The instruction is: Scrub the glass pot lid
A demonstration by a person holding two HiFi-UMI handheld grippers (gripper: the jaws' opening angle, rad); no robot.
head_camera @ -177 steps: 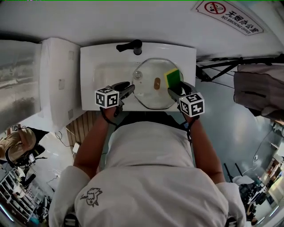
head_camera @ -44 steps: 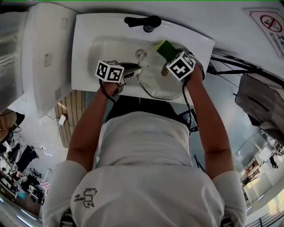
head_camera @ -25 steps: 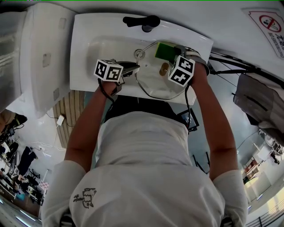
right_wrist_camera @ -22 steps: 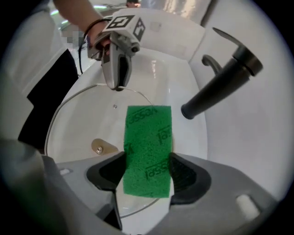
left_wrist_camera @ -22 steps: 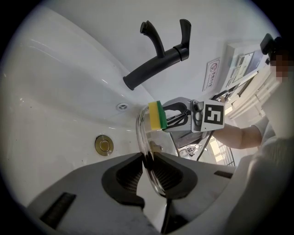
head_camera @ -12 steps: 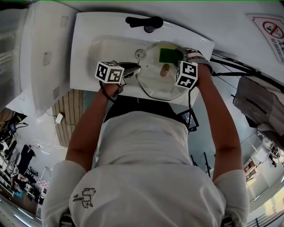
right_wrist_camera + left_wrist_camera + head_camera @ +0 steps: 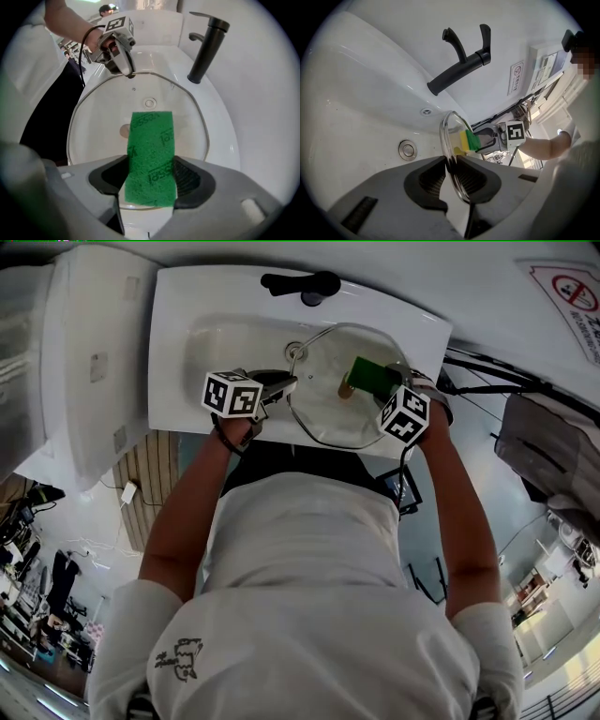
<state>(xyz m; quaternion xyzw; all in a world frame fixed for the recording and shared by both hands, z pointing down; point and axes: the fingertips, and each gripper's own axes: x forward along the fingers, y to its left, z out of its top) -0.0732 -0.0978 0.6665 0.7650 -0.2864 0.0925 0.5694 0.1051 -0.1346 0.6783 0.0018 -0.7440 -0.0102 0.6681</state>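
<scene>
Lid: the glass lid [image 7: 323, 418] is held over the white sink [image 7: 178, 381], in front of the black tap [image 7: 302, 284].
Left gripper [image 7: 451, 173]: jaws pinch the lid's rim.
Right gripper [image 7: 150, 180]: jaws clamp a green sponge [image 7: 150, 140]; the sponge's far end lies against the glass beside the knob [image 7: 124, 130].

Clear round glass pot lid [image 7: 323, 416], metal-rimmed, over the sink [image 7: 178, 352], green sponge [image 7: 372, 378] against its surface
</scene>
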